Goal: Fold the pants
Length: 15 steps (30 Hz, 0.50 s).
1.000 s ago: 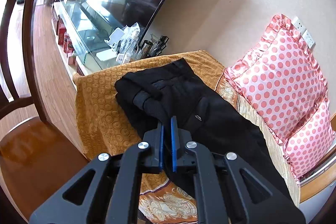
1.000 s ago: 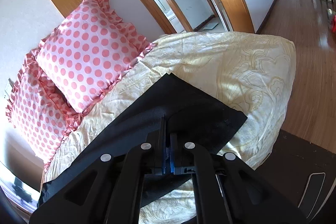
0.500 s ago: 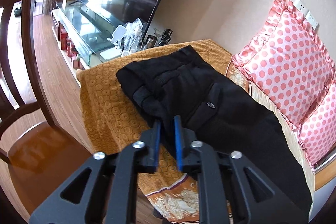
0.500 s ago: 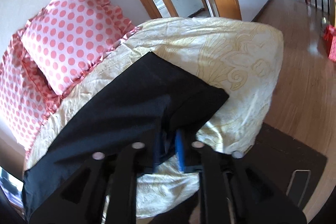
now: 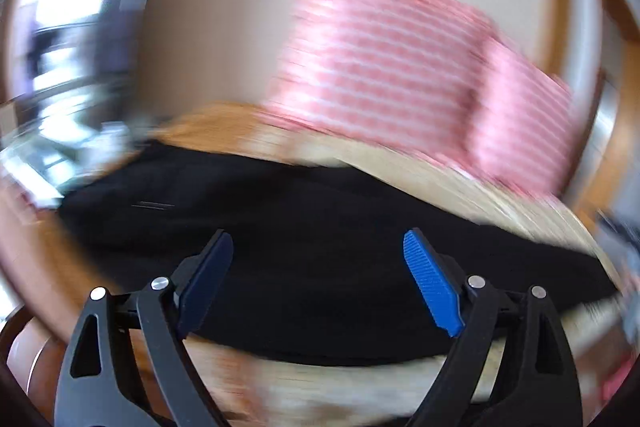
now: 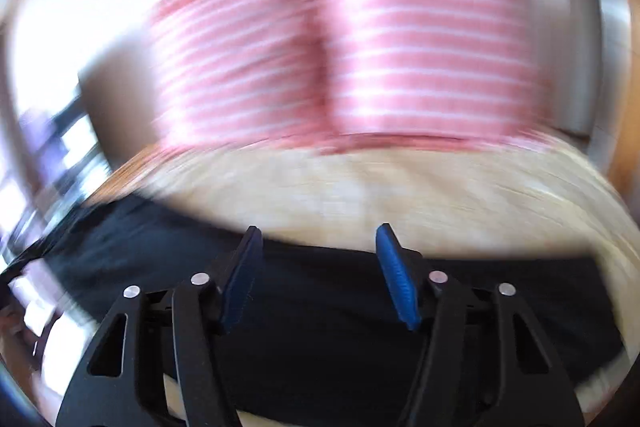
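Observation:
Black pants (image 5: pixel 320 227) lie spread flat across the cloth-covered couch seat, stretching left to right in both views (image 6: pixel 320 327). Both frames are heavily motion-blurred. My left gripper (image 5: pixel 318 259) is wide open and empty, its blue pads above the middle of the pants. My right gripper (image 6: pixel 318 247) is open and empty, its tips over the far edge of the pants.
Two pink spotted cushions (image 5: pixel 400 67) lean against the wall behind the pants, also in the right wrist view (image 6: pixel 340 59). A pale yellow cover (image 6: pixel 400 187) and an orange cloth (image 5: pixel 208 127) lie under the pants. A TV stand (image 5: pixel 60 87) is at the left.
Both grippers let go of the pants and opened wide. Both swung fast to face the cushions, the left turning right and the right turning left. The pants now lie flat.

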{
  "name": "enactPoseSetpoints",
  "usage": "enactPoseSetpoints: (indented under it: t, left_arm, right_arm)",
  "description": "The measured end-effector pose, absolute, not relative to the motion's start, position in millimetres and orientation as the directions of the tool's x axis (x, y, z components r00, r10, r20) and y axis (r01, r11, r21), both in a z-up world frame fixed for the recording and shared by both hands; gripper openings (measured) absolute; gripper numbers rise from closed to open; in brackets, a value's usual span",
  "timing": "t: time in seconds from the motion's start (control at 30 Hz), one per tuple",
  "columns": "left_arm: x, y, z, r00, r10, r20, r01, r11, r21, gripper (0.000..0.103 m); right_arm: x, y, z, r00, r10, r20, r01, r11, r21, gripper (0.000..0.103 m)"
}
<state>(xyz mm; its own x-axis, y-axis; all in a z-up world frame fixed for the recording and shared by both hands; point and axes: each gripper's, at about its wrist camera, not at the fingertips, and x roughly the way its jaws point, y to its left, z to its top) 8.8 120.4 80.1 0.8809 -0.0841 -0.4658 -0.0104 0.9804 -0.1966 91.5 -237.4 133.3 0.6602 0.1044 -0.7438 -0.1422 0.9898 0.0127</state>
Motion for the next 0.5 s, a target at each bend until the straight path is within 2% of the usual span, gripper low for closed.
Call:
enactPoseSetpoints:
  t: [0.1,0.2,0.37,0.43,0.5]
  left_arm:
    - [23,75,61,0.841,-0.174,-0.513,0.11,0.982,-0.153,0.088]
    - [33,53,45,0.813,-0.191,-0.55,0.141,0.981,-0.132,0.088]
    - [40,56,18,0.774,-0.178,-0.608,0.105,0.982,-0.154,0.089]
    - [40,53,15,0.786,-0.177,-0.592,0.113,0.983,-0.144,0.091]
    - [40,54,13,0.792,-0.185,-0.582,0.124,0.982,-0.144,0.093]
  right_arm:
    - [146,-160,105,0.541,0.268,-0.797,-0.376,0.925,0.056,0.052]
    - [193,-109,71,0.418,0.315,-0.852,-0.48,0.873,0.087,0.05]
    - [232,-49,17,0.275,0.278,-0.92,-0.583,0.809,0.07,0.046]
    - [235,-36,2,0.252,0.258,-0.933,-0.607,0.793,0.056,0.045]
    - [237,-28,-9,0.228,0.238,-0.944,-0.629,0.777,0.044,0.033]
